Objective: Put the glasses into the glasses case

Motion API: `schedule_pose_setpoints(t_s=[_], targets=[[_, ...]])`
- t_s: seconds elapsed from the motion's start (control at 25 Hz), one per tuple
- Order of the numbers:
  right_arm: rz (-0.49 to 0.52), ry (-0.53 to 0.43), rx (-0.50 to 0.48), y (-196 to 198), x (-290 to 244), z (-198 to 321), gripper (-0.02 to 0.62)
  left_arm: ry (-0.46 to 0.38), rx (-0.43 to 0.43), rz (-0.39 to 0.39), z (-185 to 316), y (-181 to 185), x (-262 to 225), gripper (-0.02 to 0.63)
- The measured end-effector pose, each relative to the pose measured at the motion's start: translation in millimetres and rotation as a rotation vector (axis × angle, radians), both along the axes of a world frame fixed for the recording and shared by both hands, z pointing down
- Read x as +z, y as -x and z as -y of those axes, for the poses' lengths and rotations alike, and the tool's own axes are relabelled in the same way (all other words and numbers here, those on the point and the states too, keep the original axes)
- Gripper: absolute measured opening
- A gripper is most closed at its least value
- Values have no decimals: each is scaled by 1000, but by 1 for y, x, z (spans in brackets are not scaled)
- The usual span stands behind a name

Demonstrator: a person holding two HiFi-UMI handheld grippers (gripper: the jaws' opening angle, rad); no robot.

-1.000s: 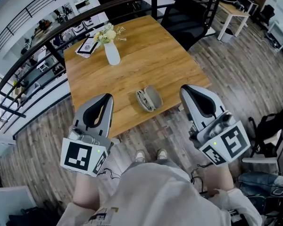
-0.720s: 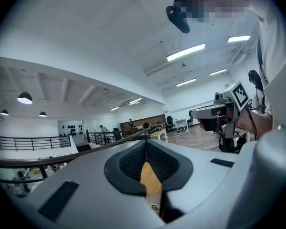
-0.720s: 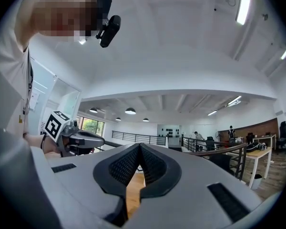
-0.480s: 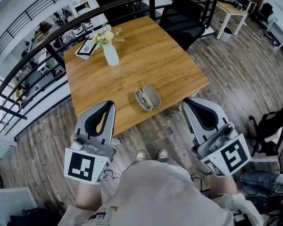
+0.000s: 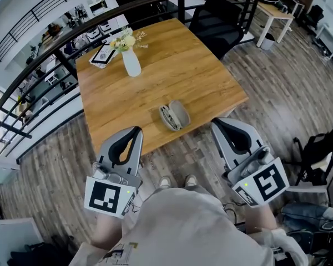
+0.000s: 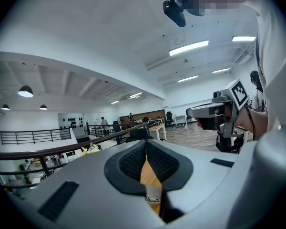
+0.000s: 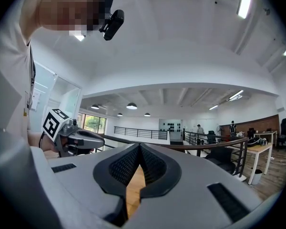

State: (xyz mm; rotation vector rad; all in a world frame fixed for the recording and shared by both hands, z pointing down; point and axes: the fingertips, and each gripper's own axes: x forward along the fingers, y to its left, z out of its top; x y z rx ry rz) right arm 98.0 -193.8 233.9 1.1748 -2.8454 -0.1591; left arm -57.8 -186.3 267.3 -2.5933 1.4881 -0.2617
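Note:
A grey glasses case [image 5: 177, 114] lies open near the front edge of the wooden table [image 5: 172, 65]. The glasses [image 5: 167, 117] rest along its left side. My left gripper [image 5: 137, 130] hangs off the table's front left edge, shut and empty. My right gripper [image 5: 216, 122] hangs off the front right, also shut with nothing in it. Both are nearer me than the case and flank it. In the left gripper view the shut jaws [image 6: 145, 141] point level over the table. The right gripper view shows its shut jaws [image 7: 139, 146] the same way.
A white vase of flowers [image 5: 131, 61] and a printed card [image 5: 103, 54] stand at the table's far left. A black office chair [image 5: 215, 19] is behind the table, with a dark railing [image 5: 50, 47] beyond. A black bag [image 5: 321, 147] sits on the floor at right.
Both grippers have drawn back from the table toward me and sunk a little. The left one also shifted right. The case and glasses have not moved.

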Motion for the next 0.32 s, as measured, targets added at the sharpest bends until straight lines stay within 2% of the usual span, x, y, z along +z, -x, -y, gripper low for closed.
schedule_pose_setpoints(t_s=[0.32], targets=[[-2,2,-5,6,3,10,26,7,0,11,11,2,3,23]])
